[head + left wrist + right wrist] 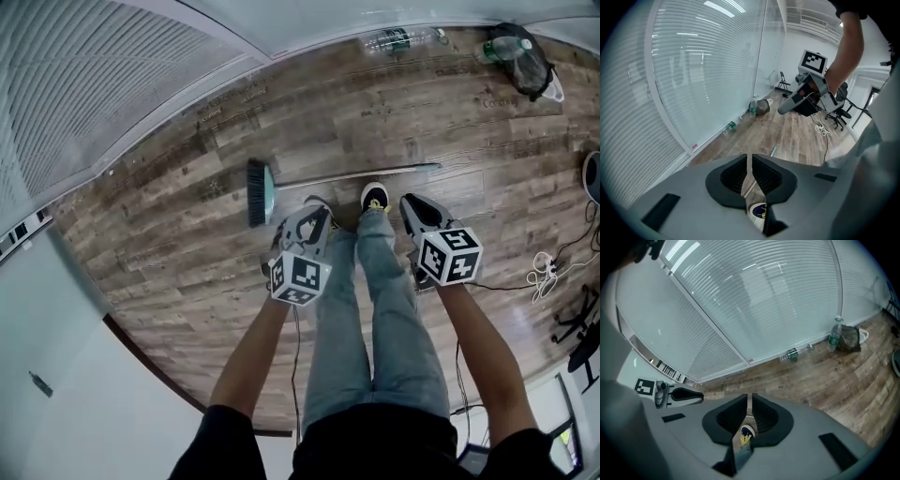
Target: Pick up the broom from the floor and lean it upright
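Here, the broom (328, 178) lies flat on the wood floor (187, 272), just in front of the person's two shoes. Its brush end (260, 192) is at the left in the head view. Its long thin handle (375, 172) runs off to the right.

The left gripper (750, 164) is closed. Its two jaws are pressed together with nothing between them. Only a thin crack is left, and a bit of floor and a shoe peek through it.

The right gripper (750, 404) is closed too, and it holds nothing. A shoe with yellow laces (746, 433) shows through its crack.

Both grippers are held out in front of the person's legs and point down at the floor. Neither one touches the broom. In the head view the left one is near the brush end, and the right one is near the far end of the handle.

A clear bottle (398, 40) lies by the glass wall (112, 84). Further along, a green bottle (506, 47) stands beside a dark bag (536, 67). A white cable (542, 272) lies on the floor at the right.
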### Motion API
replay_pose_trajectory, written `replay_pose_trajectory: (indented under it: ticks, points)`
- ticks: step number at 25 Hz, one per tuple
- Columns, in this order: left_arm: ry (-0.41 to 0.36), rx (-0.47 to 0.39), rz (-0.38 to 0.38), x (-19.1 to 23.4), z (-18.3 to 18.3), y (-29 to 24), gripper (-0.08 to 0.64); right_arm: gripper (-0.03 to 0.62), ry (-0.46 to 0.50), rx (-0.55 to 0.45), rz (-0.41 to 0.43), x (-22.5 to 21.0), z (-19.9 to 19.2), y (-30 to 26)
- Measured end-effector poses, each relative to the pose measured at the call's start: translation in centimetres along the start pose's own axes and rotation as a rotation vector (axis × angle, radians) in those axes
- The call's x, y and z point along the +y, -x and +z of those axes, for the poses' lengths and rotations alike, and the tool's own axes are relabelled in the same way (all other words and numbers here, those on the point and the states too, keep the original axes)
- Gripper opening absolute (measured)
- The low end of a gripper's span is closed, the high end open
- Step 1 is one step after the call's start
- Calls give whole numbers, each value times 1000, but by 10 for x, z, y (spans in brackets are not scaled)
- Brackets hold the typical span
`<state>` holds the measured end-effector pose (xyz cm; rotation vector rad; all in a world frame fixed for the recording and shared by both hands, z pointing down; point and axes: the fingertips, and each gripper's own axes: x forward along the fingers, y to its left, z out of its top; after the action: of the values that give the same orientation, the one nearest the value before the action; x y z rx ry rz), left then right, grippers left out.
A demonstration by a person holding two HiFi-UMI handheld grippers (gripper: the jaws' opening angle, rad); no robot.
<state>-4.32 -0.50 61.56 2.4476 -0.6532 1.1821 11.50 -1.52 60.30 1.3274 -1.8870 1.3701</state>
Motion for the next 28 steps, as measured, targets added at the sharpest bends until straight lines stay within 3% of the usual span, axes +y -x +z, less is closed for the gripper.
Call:
replay_pose_trajectory:
  ticks: [5, 8, 14, 20, 25, 28]
  points:
    - [-18, 52, -26, 2, -46, -56, 34, 20, -90, 51, -51, -39, -43, -52]
    - [25, 79, -31, 7, -73, -91, 149, 21, -82, 88, -63, -62, -64, -85]
    - [39, 141, -29, 16, -136, -155, 176, 21, -111, 122, -97, -106, -111, -151]
    - [-23, 220, -71, 17, -212, -226, 178, 21, -131, 165, -122, -138, -157, -217]
    - [-52, 257, -103, 14, -252, -284, 190, 23, -189, 197, -159, -171, -192, -258]
    - [-79, 301, -128, 7, -270, -318, 230, 106, -253, 204, -185, -194, -207, -275]
